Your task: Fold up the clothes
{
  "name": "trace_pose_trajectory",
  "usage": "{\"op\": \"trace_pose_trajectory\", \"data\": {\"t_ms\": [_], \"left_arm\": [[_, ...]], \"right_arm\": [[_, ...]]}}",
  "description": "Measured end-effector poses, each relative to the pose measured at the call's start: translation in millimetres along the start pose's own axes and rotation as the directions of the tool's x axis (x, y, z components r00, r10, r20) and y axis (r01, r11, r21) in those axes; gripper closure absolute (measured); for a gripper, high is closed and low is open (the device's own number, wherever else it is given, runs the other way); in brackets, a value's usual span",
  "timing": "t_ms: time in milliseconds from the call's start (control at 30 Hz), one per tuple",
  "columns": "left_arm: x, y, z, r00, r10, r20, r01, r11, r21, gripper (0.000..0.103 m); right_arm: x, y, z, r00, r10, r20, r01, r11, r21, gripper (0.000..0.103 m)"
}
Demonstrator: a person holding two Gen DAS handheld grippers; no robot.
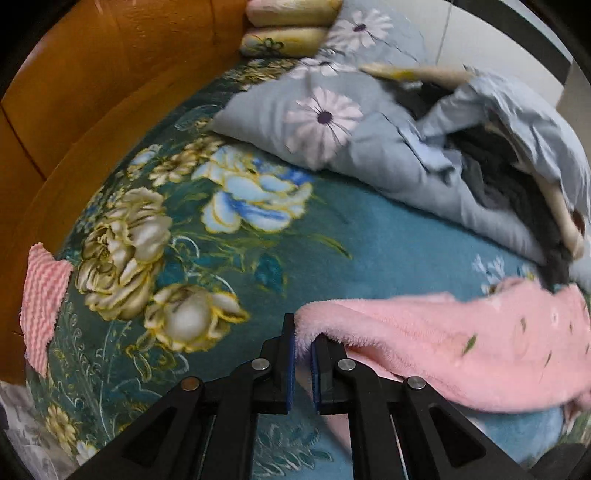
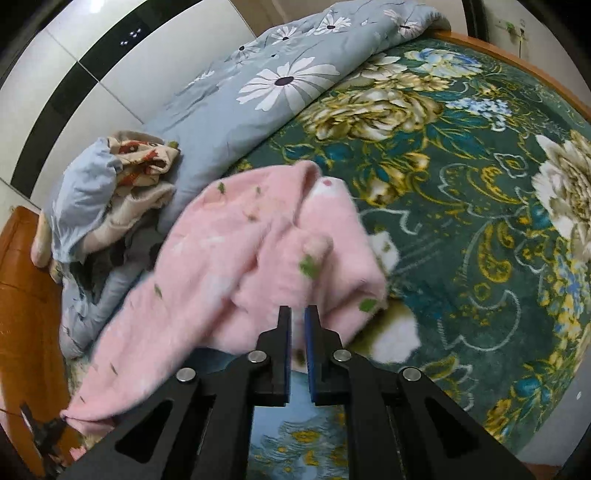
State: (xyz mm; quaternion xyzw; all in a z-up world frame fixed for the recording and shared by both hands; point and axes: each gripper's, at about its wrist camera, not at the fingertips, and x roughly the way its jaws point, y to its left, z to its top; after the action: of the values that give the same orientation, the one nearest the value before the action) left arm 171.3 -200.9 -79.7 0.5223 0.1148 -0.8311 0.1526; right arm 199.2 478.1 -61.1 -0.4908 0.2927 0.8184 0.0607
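Note:
A fluffy pink garment (image 1: 461, 343) with small green leaf prints hangs above a teal floral bedspread (image 1: 207, 229). My left gripper (image 1: 303, 332) is shut on one edge of it; the cloth stretches away to the right. In the right wrist view the pink garment (image 2: 236, 258) is bunched and draped in front of my right gripper (image 2: 297, 314), which is shut on another edge of it. The far corner of the garment trails down at the lower left of that view.
A grey-blue daisy-print quilt (image 1: 332, 122) lies along the bed's far side, with a heap of loose clothes (image 2: 122, 192) on it. A wooden bed frame (image 1: 92, 92) runs at the left, with stacked pillows (image 1: 288, 26) and a pink-and-white striped cloth (image 1: 44, 302).

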Motion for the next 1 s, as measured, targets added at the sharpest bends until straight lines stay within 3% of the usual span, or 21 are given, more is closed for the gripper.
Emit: {"op": "trace_pose_trajectory", "data": {"t_ms": [67, 133, 267, 367, 500, 567, 667, 733, 767, 900, 1000], "left_arm": [[0.9, 1.5, 2.8, 1.0, -0.013, 0.001, 0.013, 1.0, -0.015, 0.096], [1.5, -0.9, 4.0, 0.999, -0.031, 0.007, 0.032, 0.999, -0.018, 0.096], [0.2, -3.5, 3.2, 0.999, -0.045, 0.018, 0.045, 0.999, -0.003, 0.096], [-2.1, 3.7, 2.6, 0.998, -0.055, 0.023, 0.055, 0.998, -0.019, 0.095], [-7.4, 10.8, 1.8, 0.998, -0.053, 0.04, 0.054, 0.998, -0.023, 0.095], [-6.9, 12.0, 1.6, 0.998, -0.053, 0.042, 0.054, 0.998, -0.021, 0.095], [-7.7, 13.4, 1.8, 0.997, -0.069, 0.046, 0.071, 0.997, -0.033, 0.095], [-11.4, 14.4, 1.3, 0.995, -0.078, 0.057, 0.08, 0.996, -0.03, 0.095], [-12.9, 15.3, 1.3, 0.995, -0.078, 0.062, 0.08, 0.996, -0.029, 0.095], [-21.0, 15.1, 13.6, 0.992, -0.086, 0.091, 0.089, 0.996, -0.029, 0.095], [-53.8, -0.1, 39.9, 0.974, -0.103, 0.202, 0.095, 0.994, 0.049, 0.096]], "right_arm": [[8.5, 10.1, 5.6, 0.997, 0.06, -0.04, -0.06, 0.998, 0.003, 0.05], [17.7, 18.7, 9.2, 0.993, 0.094, -0.073, -0.093, 0.996, 0.011, 0.05], [39.7, 25.6, 16.4, 0.989, 0.042, -0.139, -0.031, 0.997, 0.076, 0.052], [51.2, 26.1, 15.9, 0.973, 0.044, -0.226, 0.0, 0.982, 0.188, 0.058], [45.1, 36.1, 11.0, 0.96, 0.123, -0.252, -0.058, 0.966, 0.251, 0.058], [49.2, 40.6, 12.1, 0.958, 0.104, -0.267, -0.034, 0.967, 0.252, 0.058], [32.1, 49.9, 26.6, 0.972, 0.093, -0.215, -0.04, 0.971, 0.236, 0.059], [16.8, 56.4, 37.5, 0.981, 0.099, -0.168, -0.059, 0.972, 0.227, 0.075], [9.2, 59.7, 42.9, 0.984, 0.103, -0.145, -0.069, 0.972, 0.223, 0.097], [-21.4, 72.8, 64.7, 0.992, 0.118, -0.05, -0.106, 0.974, 0.201, 0.099], [-44.3, 82.6, 81.0, 0.991, 0.131, 0.021, -0.132, 0.974, 0.182, 0.1]]}}
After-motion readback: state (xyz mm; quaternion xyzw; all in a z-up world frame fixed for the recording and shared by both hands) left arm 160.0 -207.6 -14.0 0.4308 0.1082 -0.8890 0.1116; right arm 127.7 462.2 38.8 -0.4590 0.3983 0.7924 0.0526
